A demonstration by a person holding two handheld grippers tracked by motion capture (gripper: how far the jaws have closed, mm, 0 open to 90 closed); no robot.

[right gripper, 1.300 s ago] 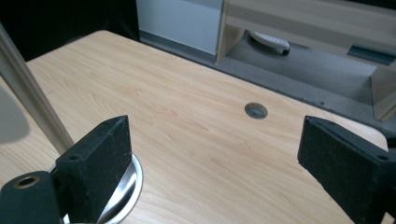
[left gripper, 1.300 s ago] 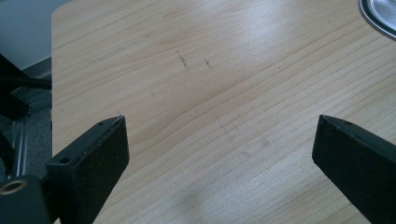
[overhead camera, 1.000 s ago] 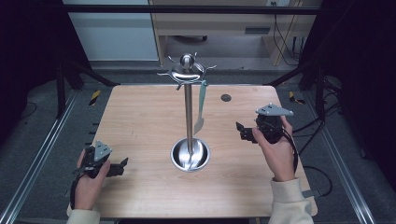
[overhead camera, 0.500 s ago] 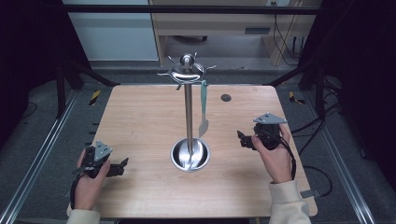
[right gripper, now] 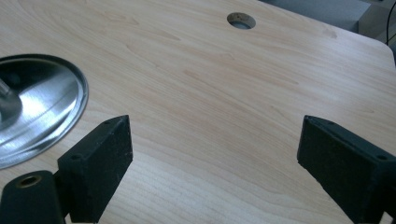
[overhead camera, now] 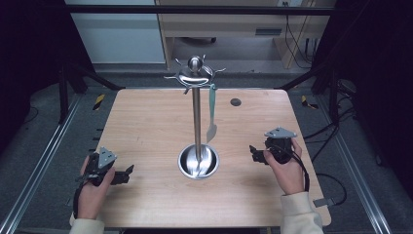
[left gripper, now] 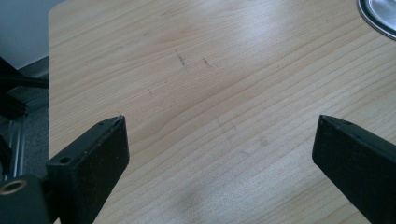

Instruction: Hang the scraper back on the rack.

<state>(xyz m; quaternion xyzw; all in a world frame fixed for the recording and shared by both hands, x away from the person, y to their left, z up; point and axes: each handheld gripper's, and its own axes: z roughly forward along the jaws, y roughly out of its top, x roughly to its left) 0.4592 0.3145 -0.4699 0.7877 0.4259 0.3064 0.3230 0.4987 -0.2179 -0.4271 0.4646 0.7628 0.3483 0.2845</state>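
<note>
A steel utensil stand [overhead camera: 196, 112] rises from a round dish base [overhead camera: 198, 161] at the table's middle. A pale green-handled knife [overhead camera: 212, 112] hangs from a hook on its top ring [overhead camera: 195, 74]. My left gripper [overhead camera: 127, 172] rests low at the front left, jaws wide open over bare wood [left gripper: 219, 140]. My right gripper [overhead camera: 253, 153] sits right of the base, open with nothing between its jaws [right gripper: 215, 149]. The dish rim [right gripper: 42, 112] shows at the left of the right gripper view, and its edge [left gripper: 378, 16] at the top right of the left gripper view.
The wooden table [overhead camera: 146, 126] has a small round hole [overhead camera: 235, 102] at the back right, which also shows as a hole [right gripper: 241, 20] in the right gripper view. Metal frame rails [overhead camera: 44, 156] run along both sides. A desk and cables stand beyond the far edge.
My right gripper has come down and toward the front edge, from above the table beside the stand to a low rest. The left gripper has stayed put.
</note>
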